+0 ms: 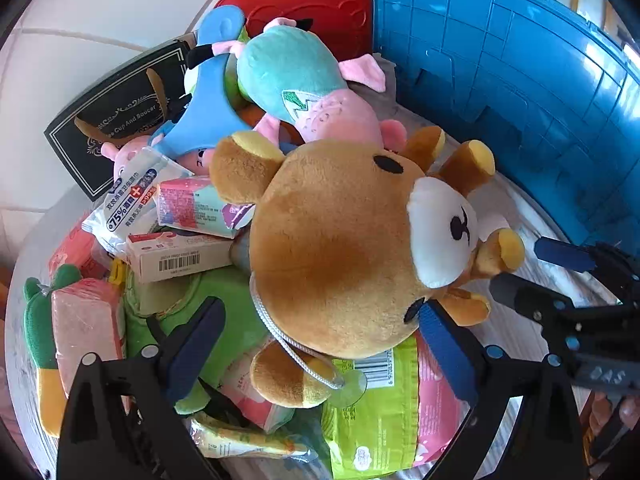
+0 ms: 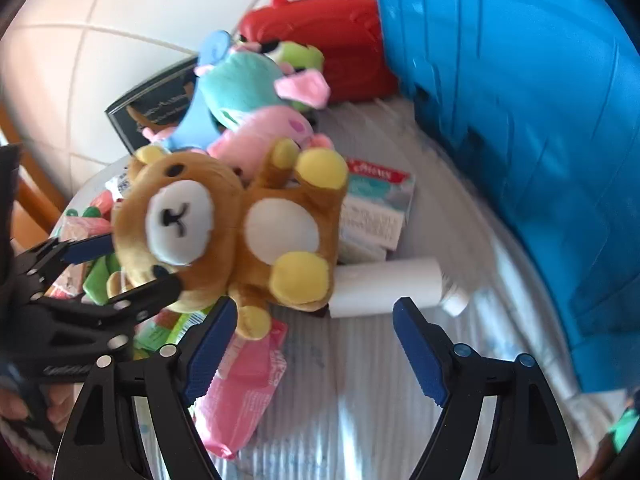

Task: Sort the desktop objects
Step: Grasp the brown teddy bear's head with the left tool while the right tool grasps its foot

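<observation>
A brown bear plush lies on top of a heap of packets and toys. Its head sits between the fingers of my left gripper; the right pad touches the head's edge, the left pad stands apart, so the jaws are open. In the right wrist view, the bear lies belly up, with my left gripper astride its head from the left. My right gripper is open over bare table with nothing between its fingers. From the left wrist view, the right gripper hangs beside the bear's foot.
A tall blue crate walls off the right side, a red case behind it. A teal and pink plush, a black box and wipes packs crowd the left. A white roll and a pink pack lie near my right fingers.
</observation>
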Tool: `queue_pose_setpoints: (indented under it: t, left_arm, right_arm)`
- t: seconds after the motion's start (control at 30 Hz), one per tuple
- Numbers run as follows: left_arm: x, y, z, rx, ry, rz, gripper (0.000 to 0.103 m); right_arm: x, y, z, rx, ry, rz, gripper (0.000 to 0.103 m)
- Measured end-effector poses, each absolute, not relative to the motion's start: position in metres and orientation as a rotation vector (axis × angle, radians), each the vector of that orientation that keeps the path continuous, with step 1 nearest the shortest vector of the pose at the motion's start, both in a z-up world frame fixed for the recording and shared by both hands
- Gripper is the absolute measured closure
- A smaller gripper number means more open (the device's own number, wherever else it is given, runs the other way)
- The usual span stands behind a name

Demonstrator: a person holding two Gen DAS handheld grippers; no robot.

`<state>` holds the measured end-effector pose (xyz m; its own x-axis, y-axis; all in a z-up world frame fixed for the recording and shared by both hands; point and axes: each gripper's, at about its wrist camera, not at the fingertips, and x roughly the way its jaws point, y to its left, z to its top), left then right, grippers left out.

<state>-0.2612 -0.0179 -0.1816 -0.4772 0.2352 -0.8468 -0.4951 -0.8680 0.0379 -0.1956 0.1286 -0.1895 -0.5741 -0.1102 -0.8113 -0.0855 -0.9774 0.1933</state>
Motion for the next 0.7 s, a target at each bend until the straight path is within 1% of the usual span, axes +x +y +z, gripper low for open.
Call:
queue_pose_setpoints:
  t: [0.03,0.1,0.13,0.23,0.3,0.37,0.4,0.5,0.53,0.57,0.6,0.63,0.7]
  left_arm:
    - [-0.259,-0.019,-0.183,-1.293,0.403,2.349,0.004]
    - [-0.254,-0.020,-0.184,-1.293,0.394,2.337,0.004]
    - [-0.251,-0.019,-0.185,-1.291,0.390,2.335,0.004]
    - [-0.250,-0.007,-0.194,-1.296,0.448,2.347,0.004]
    - [-0.255,0.002,-0.204,-1.315,0.506,2.368,0.004]
    - [-0.261,0.007,-0.209,-1.329,0.483,2.365,0.004]
    - [-0.263,0.007,-0.210,-1.330,0.461,2.365,0.004]
    - [-0.264,0.010,-0.209,-1.309,0.446,2.378,0.004]
    - [-0.263,0.011,-0.208,-1.289,0.451,2.384,0.004]
    - [-0.260,0.011,-0.207,-1.257,0.447,2.392,0.009]
    - [-0.258,0.011,-0.205,-1.224,0.443,2.408,0.013]
    - [-0.257,0.010,-0.205,-1.206,0.446,2.417,0.015]
    - [-0.254,0.007,-0.202,-1.191,0.423,2.425,0.019]
  right_arm:
    - [-0.199,0.132,-0.198,1.455,-0.383,-2.734,0.035]
    - [-0.207,0.139,-0.210,1.456,-0.452,-2.683,0.053]
    - [-0.211,0.139,-0.215,1.459,-0.470,-2.656,0.056]
    - [-0.218,0.136,-0.220,1.448,-0.455,-2.647,0.061]
    - [-0.221,0.135,-0.219,1.443,-0.443,-2.642,0.061]
    - [-0.221,0.137,-0.220,1.440,-0.439,-2.641,0.061]
    - [-0.220,0.139,-0.221,1.436,-0.448,-2.641,0.060]
    - [-0.217,0.143,-0.221,1.428,-0.454,-2.666,0.052]
    - [-0.217,0.144,-0.222,1.425,-0.465,-2.664,0.054]
    - [-0.218,0.146,-0.223,1.426,-0.471,-2.660,0.057]
    - [-0.220,0.146,-0.223,1.430,-0.466,-2.650,0.074]
    - [-0.221,0.143,-0.222,1.433,-0.453,-2.641,0.076]
    - [-0.222,0.135,-0.214,1.434,-0.362,-2.684,0.077]
